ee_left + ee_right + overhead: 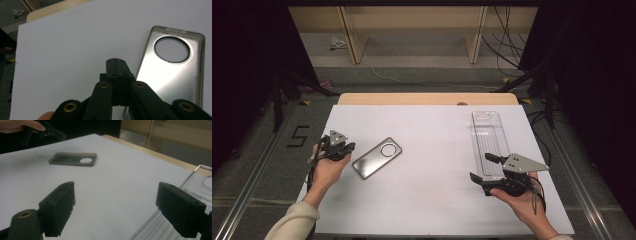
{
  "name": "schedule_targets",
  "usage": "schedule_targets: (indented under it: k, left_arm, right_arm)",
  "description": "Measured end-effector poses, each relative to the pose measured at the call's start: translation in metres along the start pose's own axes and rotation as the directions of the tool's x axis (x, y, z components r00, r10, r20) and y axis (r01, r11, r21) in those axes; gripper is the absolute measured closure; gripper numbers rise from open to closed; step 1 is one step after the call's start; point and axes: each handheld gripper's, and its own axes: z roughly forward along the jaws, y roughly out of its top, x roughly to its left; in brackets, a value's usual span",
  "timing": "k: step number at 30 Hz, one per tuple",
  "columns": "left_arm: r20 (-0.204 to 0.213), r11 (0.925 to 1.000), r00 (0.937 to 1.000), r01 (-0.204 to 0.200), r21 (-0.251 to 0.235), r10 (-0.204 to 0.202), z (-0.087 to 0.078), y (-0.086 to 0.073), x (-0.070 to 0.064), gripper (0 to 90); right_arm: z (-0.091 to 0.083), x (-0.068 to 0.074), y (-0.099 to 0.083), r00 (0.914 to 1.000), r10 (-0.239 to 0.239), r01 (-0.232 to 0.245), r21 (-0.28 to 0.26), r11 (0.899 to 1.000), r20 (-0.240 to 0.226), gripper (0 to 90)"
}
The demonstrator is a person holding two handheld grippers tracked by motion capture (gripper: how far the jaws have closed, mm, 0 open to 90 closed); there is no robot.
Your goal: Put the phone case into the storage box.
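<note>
A smoky translucent phone case [377, 157] with a round camera hole lies flat on the white table sheet [427, 135], left of the middle. My left gripper [347, 146] is shut, its tip just left of the case [170, 72]; the jaws press together with nothing between them [116, 61]. A long clear plastic tray [488, 140] lies at the right. My right gripper [484, 167] is open at the tray's near end, its far jaw over the tray [200, 195]. The right gripper view also shows the case [73, 159] across the table.
The white sheet covers a wooden tabletop [427, 98] whose far edge shows. Beyond it are a grey floor with cables [507, 50] and wooden furniture legs [352, 35]. A "5" [298, 136] is marked on the floor at the left.
</note>
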Motion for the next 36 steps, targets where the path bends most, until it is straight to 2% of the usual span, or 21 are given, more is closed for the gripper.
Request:
schedule_targets:
  k: [3, 6, 10, 15, 20, 26, 31, 36]
  left_arm:
    - [-0.001, 0.9989, 1.0000, -0.010, 0.047, 0.010, 0.010, -0.007, 0.002, 89.6]
    - [0.017, 0.9966, 0.9997, -0.020, 0.080, 0.019, 0.016, -0.014, 0.003, 89.6]
    - [0.019, 0.9956, 0.9996, -0.022, 0.091, 0.020, 0.020, -0.017, 0.005, 89.6]
    - [0.041, 0.9917, 0.9983, -0.047, 0.120, 0.042, 0.024, -0.021, 0.003, 89.6]
    - [0.048, 0.9903, 0.9968, -0.069, 0.121, 0.063, 0.024, -0.021, 0.001, 89.6]
    - [0.083, 0.9883, 0.9945, -0.075, 0.133, 0.064, 0.020, -0.022, -0.002, 89.7]
    - [0.108, 0.9849, 0.9902, -0.103, 0.139, 0.088, 0.014, -0.025, -0.009, 89.7]
    - [0.134, 0.9773, 0.9838, -0.140, 0.159, 0.119, 0.007, -0.027, -0.018, 89.6]
  right_arm:
    - [0.000, 0.000, 0.000, 1.0000, 0.000, 0.000, 0.000, 1.000, 0.000, 16.6]
    - [0.000, 0.000, 0.000, 1.0000, -0.001, 0.001, -0.001, 1.000, -0.001, 16.6]
    - [0.000, 0.000, 0.000, 1.0000, -0.001, 0.001, 0.002, 1.000, -0.003, 16.6]
    - [0.000, 0.001, 0.000, 1.0000, -0.003, 0.003, 0.003, 1.000, -0.007, 16.7]
    - [0.000, 0.001, 0.000, 1.0000, -0.004, 0.004, 0.005, 1.000, -0.006, 16.7]
    - [0.000, 0.001, 0.000, 1.0000, -0.003, 0.003, 0.007, 1.000, -0.004, 16.8]
    - [0.000, 0.001, 0.000, 1.0000, -0.004, 0.004, 0.008, 1.000, -0.003, 16.8]
    - [0.000, 0.001, 0.000, 1.0000, -0.005, 0.005, 0.007, 1.000, -0.001, 16.8]
